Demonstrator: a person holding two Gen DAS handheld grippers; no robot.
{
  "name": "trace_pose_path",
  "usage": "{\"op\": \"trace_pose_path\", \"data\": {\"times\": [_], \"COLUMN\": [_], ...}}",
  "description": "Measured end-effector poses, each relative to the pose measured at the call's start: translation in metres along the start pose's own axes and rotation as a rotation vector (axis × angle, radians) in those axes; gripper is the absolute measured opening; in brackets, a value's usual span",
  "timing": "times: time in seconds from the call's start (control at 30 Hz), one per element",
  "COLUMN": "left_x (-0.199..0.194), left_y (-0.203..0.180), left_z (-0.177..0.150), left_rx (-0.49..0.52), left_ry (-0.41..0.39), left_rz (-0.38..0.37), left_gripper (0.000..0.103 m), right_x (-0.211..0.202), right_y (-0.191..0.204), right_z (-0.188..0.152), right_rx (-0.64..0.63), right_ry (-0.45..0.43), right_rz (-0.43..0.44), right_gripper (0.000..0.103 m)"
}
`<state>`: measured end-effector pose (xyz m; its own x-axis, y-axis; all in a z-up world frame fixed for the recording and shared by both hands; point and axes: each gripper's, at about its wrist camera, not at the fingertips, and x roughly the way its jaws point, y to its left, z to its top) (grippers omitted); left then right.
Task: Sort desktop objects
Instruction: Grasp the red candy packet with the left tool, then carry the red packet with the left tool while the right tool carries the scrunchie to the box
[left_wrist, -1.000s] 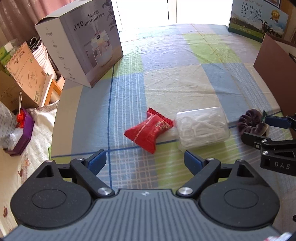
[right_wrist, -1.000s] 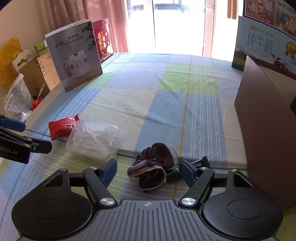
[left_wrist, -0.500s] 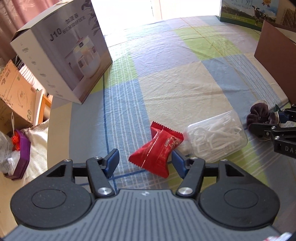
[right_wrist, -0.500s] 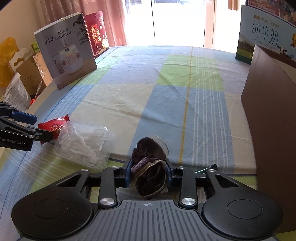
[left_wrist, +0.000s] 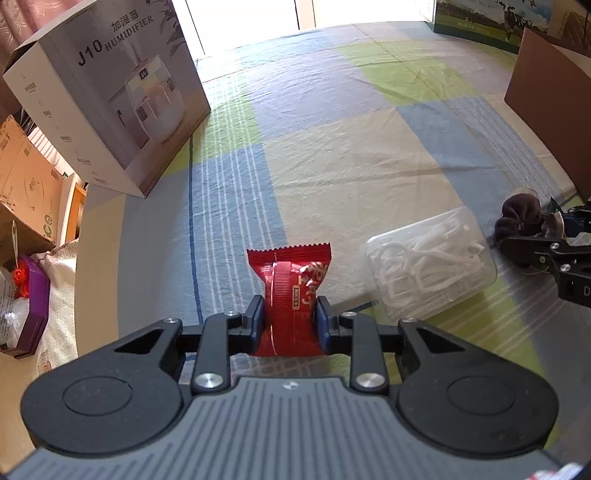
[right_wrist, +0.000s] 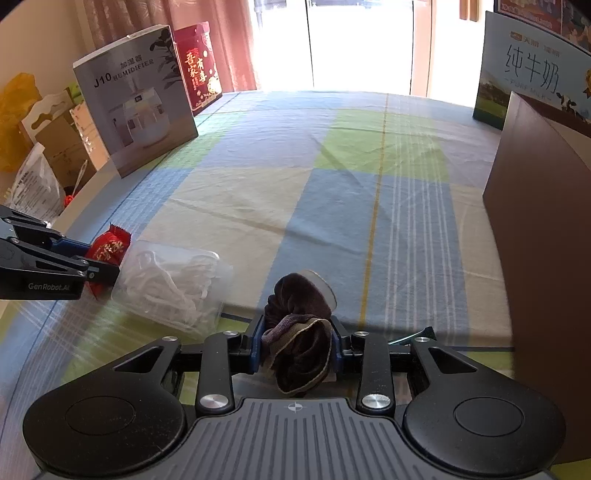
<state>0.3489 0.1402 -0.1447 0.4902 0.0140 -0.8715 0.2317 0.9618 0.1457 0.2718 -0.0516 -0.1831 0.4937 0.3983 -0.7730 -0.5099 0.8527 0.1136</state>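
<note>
while near table edge (left_wrist: 99, 236), tools full

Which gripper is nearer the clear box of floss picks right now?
Left, I'd judge. The left gripper, shut on the red snack packet, sits just beside the clear box. The right gripper, clamping the brown scrunchie, sits slightly farther off.
</note>
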Motion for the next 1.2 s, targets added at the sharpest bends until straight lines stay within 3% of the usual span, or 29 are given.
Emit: {"op": "trace_pose_path", "data": {"times": [0.33,0.67,1.2], "left_x": [-0.030,-0.071,-0.122], "left_y": [0.006,-0.013,-0.078], "left_z": [-0.022,-0.043,-0.063], "left_rx": [-0.124,-0.129,-0.059], "left_ry": [0.002,-0.022,-0.074], "left_rz": [-0.015,-0.036,-0.119], "left_gripper": [0.023,0.023,0.023], "right_x": [-0.022,-0.057,-0.124], "right_y": [0.006,0.011,0.003], "right_z": [-0.005,-0.016,-0.045], "right_rx": [-0.007,-0.019,-0.005], "right_ry": [-0.007,-0.025,-0.040], "right_rz": [0.030,0.051,0.061], "right_gripper": [0.029,0.029,0.029]}}
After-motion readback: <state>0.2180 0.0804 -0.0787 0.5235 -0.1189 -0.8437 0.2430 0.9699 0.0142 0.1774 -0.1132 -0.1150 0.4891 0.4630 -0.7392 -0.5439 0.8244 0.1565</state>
